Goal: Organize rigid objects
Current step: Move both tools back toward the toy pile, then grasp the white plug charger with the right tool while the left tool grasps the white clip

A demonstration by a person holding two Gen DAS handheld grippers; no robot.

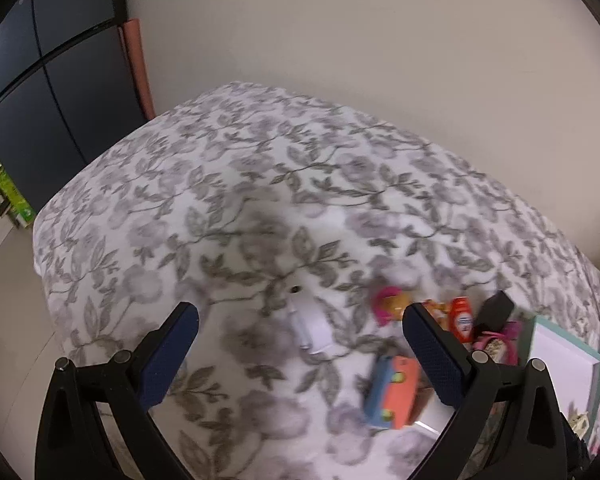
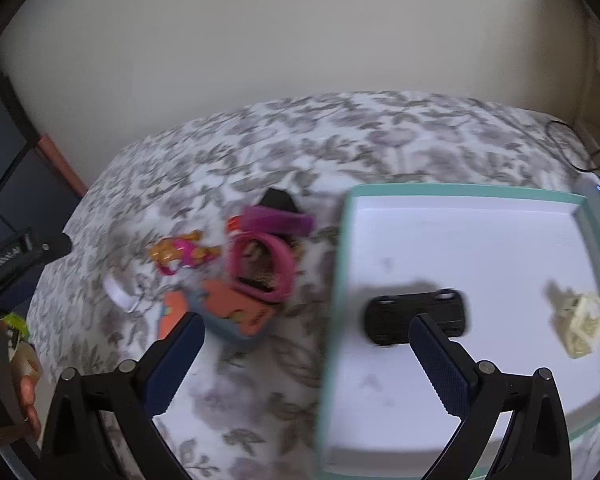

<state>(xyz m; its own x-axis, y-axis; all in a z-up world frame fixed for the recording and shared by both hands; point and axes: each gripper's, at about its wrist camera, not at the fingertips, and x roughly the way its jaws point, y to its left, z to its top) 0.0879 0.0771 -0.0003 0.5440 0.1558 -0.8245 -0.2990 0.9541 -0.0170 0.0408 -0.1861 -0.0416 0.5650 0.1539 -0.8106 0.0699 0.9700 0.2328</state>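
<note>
A: Fingers first. The left gripper has its fingers spread wide with nothing between them, above the floral bedspread.

B: And the right gripper?

A: Likewise wide open and holding nothing. Its left finger hangs over the bedspread, its right finger over the white tray with the teal rim.

B: Contents of the tray?

A: A black toy car near the middle, partly behind the right finger, and a cream-coloured block well apart from it, toward the tray's right side.

B: What lies outside it?

A: A cluster on the bedspread just left of the tray: an orange and blue toy, a pink ring-shaped item, a purple strap, a small orange and pink figure, and a white piece at the left edge of the group. The frame is blurred, so finer detail cannot be told.
</note>
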